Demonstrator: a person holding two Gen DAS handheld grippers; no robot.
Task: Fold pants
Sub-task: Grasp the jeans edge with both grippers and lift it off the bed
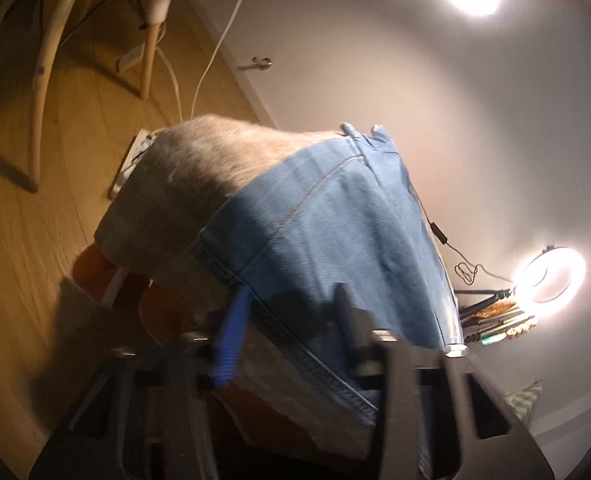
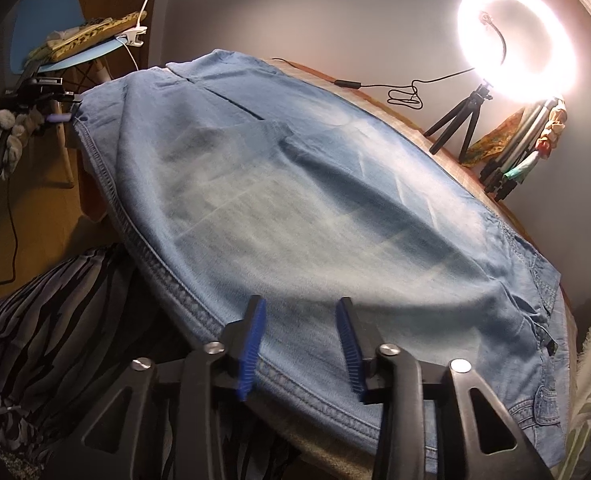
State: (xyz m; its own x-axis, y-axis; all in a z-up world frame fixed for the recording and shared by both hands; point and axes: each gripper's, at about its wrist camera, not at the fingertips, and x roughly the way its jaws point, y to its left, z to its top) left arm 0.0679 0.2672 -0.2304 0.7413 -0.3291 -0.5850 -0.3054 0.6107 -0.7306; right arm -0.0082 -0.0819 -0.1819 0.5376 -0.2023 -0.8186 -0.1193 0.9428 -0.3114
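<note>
Hand-held gripper (image 2: 301,344) agape — jeans (image 2: 295,200) cover table (image 2: 447,136).

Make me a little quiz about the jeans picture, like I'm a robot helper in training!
1. True or false: the light blue denim pants lie spread on the table.
2. Which gripper has its jaws open over the pants' stitched edge: left gripper or right gripper?
3. Fill in: the glowing round ring light stands on a black ____.

Key: 1 true; 2 both; 3 tripod.
</note>
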